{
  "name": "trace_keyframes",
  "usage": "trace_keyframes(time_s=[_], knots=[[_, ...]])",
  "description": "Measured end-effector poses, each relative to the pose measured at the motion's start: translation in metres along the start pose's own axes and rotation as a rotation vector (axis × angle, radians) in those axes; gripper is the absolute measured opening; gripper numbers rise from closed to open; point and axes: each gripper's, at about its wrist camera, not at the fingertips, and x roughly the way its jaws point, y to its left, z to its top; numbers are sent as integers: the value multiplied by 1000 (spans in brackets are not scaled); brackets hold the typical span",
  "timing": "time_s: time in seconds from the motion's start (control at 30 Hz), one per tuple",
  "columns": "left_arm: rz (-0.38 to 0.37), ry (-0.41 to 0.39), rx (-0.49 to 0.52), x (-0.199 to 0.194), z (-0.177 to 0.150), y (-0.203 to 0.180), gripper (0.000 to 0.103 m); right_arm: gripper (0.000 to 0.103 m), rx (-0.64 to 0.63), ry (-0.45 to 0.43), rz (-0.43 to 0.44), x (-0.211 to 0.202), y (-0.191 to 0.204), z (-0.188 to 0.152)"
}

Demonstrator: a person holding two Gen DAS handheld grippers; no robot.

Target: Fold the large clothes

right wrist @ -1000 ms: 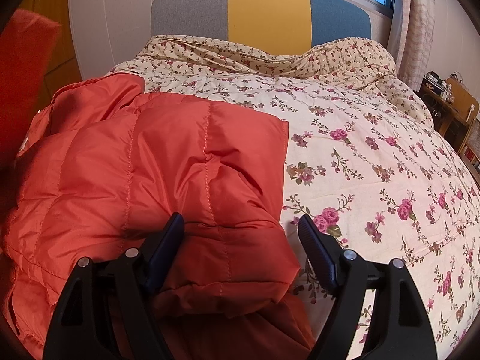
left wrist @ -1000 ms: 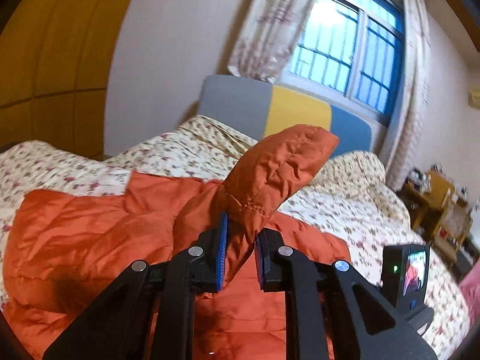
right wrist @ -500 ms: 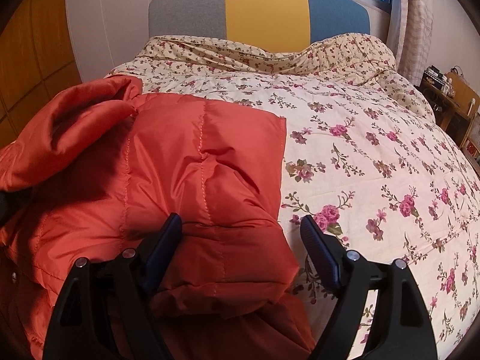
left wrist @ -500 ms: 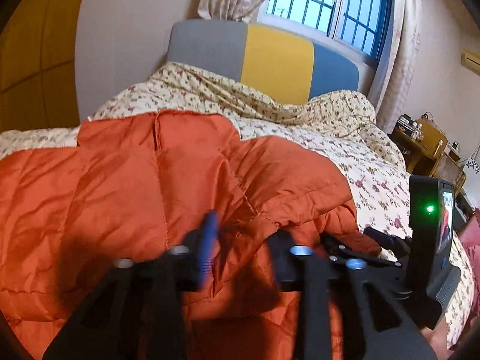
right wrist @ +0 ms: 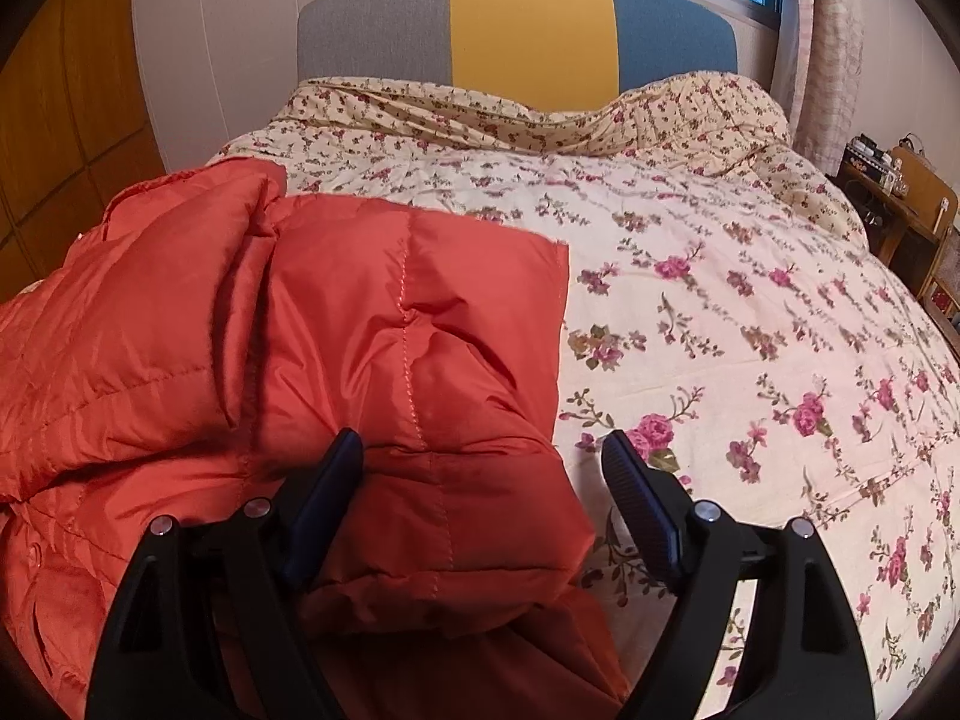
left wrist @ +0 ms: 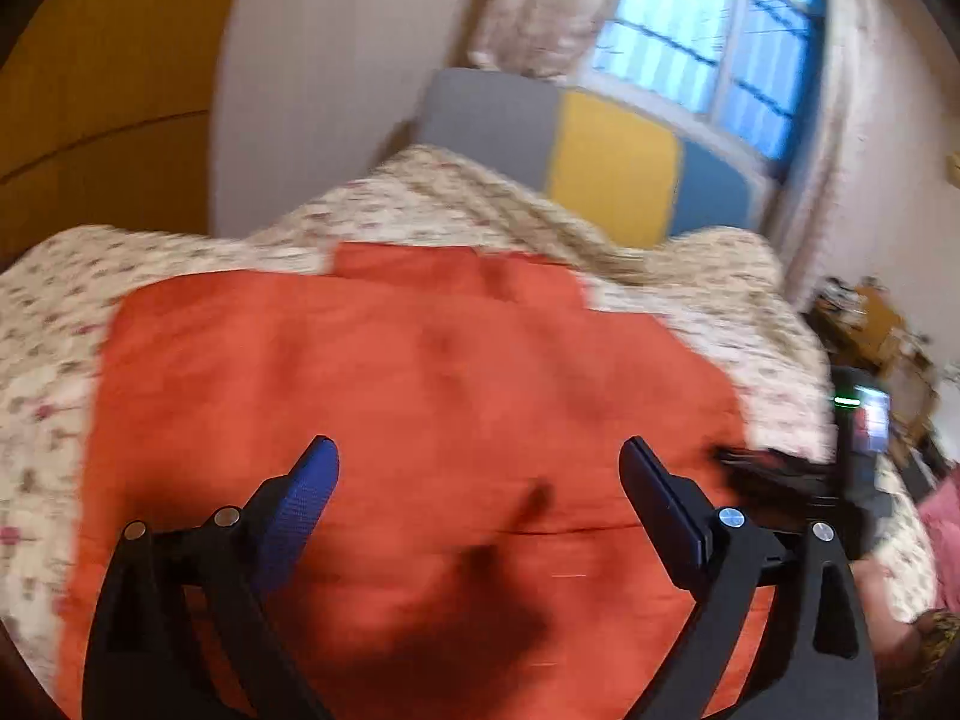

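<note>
An orange quilted puffer jacket (left wrist: 408,396) lies on the floral bed; the left wrist view is motion-blurred. My left gripper (left wrist: 480,462) is open and empty, above the jacket's middle. In the right wrist view the jacket (right wrist: 384,348) lies at the left with one sleeve folded across its front (right wrist: 138,312). My right gripper (right wrist: 483,456) is open, its jaws straddling the folded right edge of the jacket without closing on it.
The floral quilt (right wrist: 750,324) covers the bed to the right of the jacket. A grey, yellow and blue headboard (right wrist: 528,42) stands at the back. A wooden side table (right wrist: 912,198) is at the far right. The right gripper's body (left wrist: 852,450) shows in the left view.
My left gripper carried the sleeve across the jacket, let it go and opened wide. The sleeve now lies flat on the jacket. My right gripper stayed open in place.
</note>
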Motion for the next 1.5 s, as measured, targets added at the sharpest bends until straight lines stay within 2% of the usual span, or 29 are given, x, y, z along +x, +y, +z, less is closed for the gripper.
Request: trace_keyframes(time_s=[0.07, 0.2, 0.23, 0.33, 0.47, 0.53, 0.63, 0.73, 0.8, 0.93, 1.0, 1.17, 1.3, 1.4, 1.5], knots=[[50, 27, -29, 3, 0, 27, 93, 82, -11, -11, 8, -6, 2, 3], [136, 70, -5, 12, -3, 70, 88, 82, -28, -23, 37, -22, 11, 7], [131, 83, -14, 13, -3, 78, 88, 82, -30, -40, 41, -28, 13, 8], [127, 83, -36, 10, 0, 93, 88, 82, -23, -168, 73, -61, 24, 22], [123, 68, -105, -3, 5, 98, 88, 82, -73, -207, 184, -79, 59, 51], [105, 30, -160, -10, 12, 97, 88, 87, -149, -191, 201, -76, 91, 64], [127, 35, -206, -3, 25, 96, 89, 86, -231, -136, 252, -57, 128, 71], [212, 64, -177, 21, 35, 101, 89, 85, -262, -54, 266, -30, 147, 67], [263, 100, -123, 45, 40, 105, 89, 85, -239, -7, 269, -11, 146, 59], [304, 119, -46, 72, 43, 111, 92, 86, -145, 41, 298, 21, 132, 47], [293, 122, -40, 81, 40, 115, 94, 86, -120, 47, 312, 27, 131, 42], [236, 156, -91, 97, 36, 128, 95, 87, -145, 29, 264, 33, 138, 34], [272, 166, -66, 97, 36, 122, 96, 87, -149, 33, 252, 34, 138, 33], [331, 172, -48, 81, 34, 109, 98, 87, -150, 25, 244, 34, 138, 31], [318, 111, -74, 51, 30, 96, 100, 87, -156, 18, 234, 32, 139, 31]])
